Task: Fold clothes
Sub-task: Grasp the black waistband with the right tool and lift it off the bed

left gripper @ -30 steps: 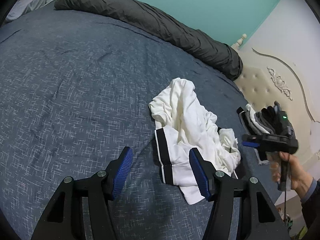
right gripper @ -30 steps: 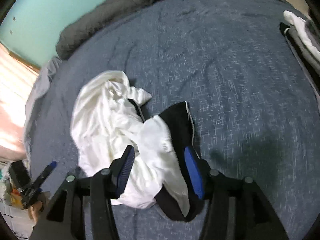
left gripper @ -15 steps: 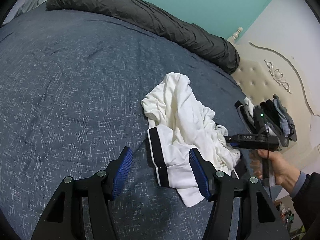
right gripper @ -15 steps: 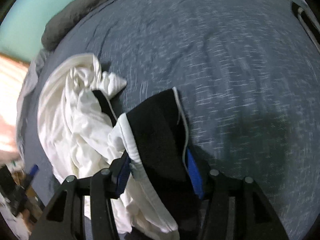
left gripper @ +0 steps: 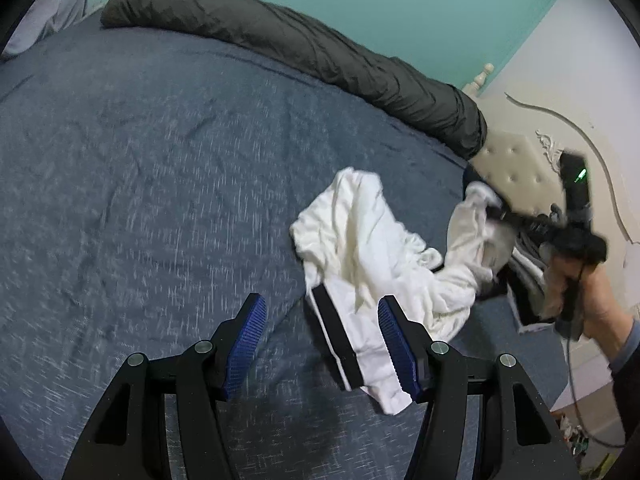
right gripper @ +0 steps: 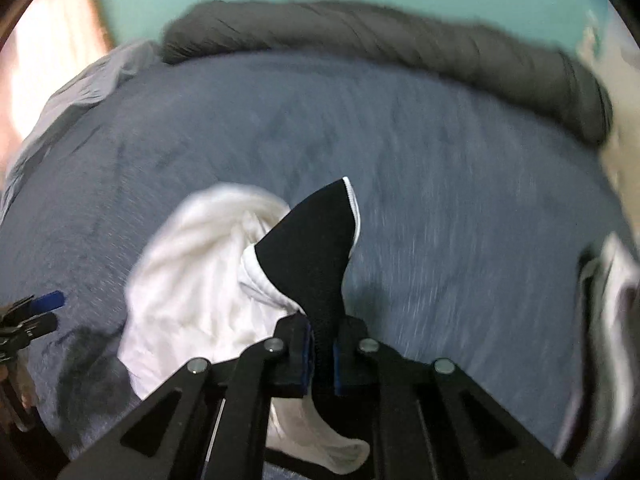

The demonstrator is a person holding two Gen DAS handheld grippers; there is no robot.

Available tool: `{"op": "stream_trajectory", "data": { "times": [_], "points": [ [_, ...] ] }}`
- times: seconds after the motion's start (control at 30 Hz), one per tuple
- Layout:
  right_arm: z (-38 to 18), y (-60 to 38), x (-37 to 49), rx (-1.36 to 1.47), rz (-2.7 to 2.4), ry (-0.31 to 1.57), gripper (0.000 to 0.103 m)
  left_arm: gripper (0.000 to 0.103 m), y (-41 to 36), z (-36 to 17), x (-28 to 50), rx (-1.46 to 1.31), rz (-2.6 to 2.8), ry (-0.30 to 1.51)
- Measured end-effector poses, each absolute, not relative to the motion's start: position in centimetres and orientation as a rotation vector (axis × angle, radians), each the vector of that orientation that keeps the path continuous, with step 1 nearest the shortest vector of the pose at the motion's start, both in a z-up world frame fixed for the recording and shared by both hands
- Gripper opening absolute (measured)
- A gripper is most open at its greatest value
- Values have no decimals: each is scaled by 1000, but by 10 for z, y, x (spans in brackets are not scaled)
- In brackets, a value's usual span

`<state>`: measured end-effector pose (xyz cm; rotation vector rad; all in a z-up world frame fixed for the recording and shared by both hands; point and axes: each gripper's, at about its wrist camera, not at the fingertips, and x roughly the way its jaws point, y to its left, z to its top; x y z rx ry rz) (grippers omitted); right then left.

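Left wrist view: left gripper (left gripper: 320, 344) spread wide, holding nothing, low over the dark blue flecked bedspread (left gripper: 140, 200). The crumpled white garment with black trim bands (left gripper: 372, 256) lies ahead and to the right; its black-banded hem sits just inside the right finger (left gripper: 394, 346). The cloth's long run goes from that hem up and rightward to the right gripper (left gripper: 504, 216), blurred, which lifts the far end.

Right wrist view: right gripper (right gripper: 322, 360) pressed together, pinching a black panel (right gripper: 316, 248) of the garment; white cloth trails down and left onto the bedspread.

Judgement: the free hem is nearer the left gripper, slightly right of its centreline.
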<state>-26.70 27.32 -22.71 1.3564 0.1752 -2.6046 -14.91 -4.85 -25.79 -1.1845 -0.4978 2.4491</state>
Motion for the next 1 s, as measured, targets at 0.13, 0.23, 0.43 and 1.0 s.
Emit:
{"op": "stream_trajectory", "data": {
  "times": [0.13,0.23,0.43,1.0],
  "points": [
    [-159,249,-270,1157,-2603,276,6,63,-53,-211,-159,-1127,2480,-472],
    [-112,232,-274,1040,-2601,319,6,63,-59,-171,-166,-1062,2520,-445],
    [-57,195,-284,896,-2580,384,5,63,-76,-125,-169,-997,2569,-400],
    [91,139,-258,604,-2490,601,5,63,-106,-53,-154,-911,2679,-325]
  ]
}}
